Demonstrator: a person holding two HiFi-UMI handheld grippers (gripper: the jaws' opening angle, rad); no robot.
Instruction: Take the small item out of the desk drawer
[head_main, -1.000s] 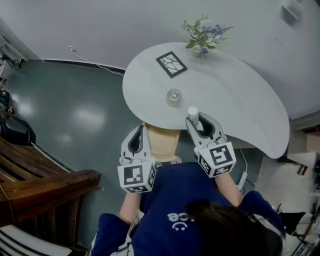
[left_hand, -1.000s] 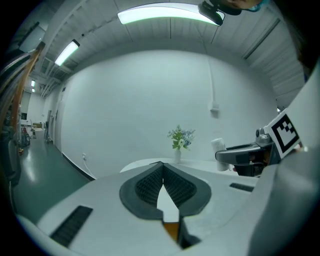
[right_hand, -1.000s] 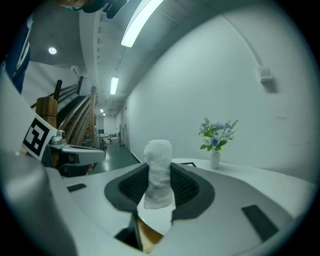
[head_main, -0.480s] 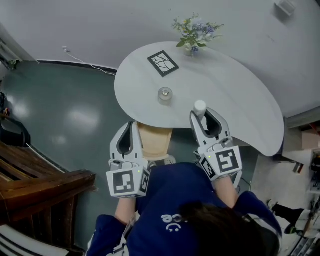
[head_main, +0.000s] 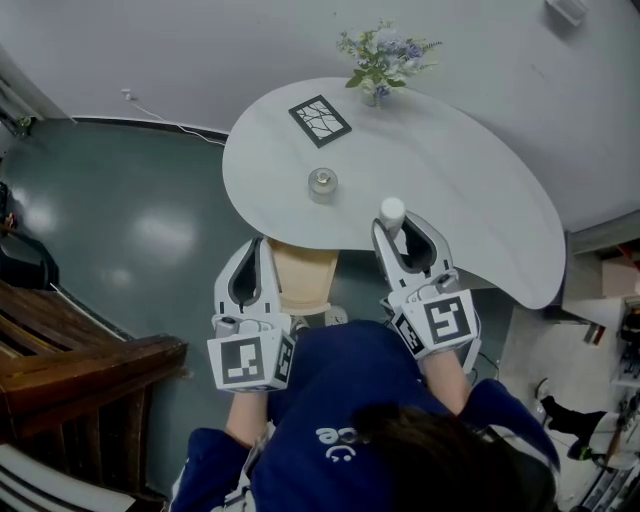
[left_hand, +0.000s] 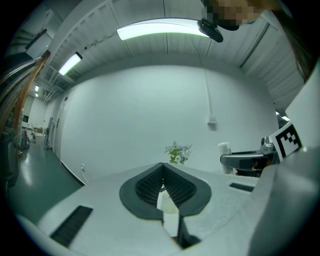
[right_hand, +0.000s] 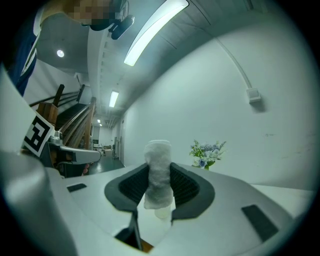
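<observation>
My right gripper (head_main: 393, 226) is shut on a small white roll (head_main: 392, 211), which stands upright between its pads and sticks out above them; in the head view it hangs over the front of the white desk (head_main: 470, 190). The right gripper view shows the same white roll (right_hand: 158, 172) pinched between the dark pads (right_hand: 186, 187) of the right gripper (right_hand: 159, 186). A tan open drawer (head_main: 303, 278) juts out under the desk's front edge. My left gripper (head_main: 256, 246) is beside the drawer's left side, and in its own view the left gripper (left_hand: 163, 167) is shut and empty.
On the desk are a small vase of flowers (head_main: 381, 55) at the far edge, a black patterned card (head_main: 319, 120) and a small round glass object (head_main: 321, 181). A dark wooden piece of furniture (head_main: 80, 380) stands to my left on the grey-green floor.
My right gripper has carried the white roll to the right along the desk's front edge. The left gripper has stayed by the drawer.
</observation>
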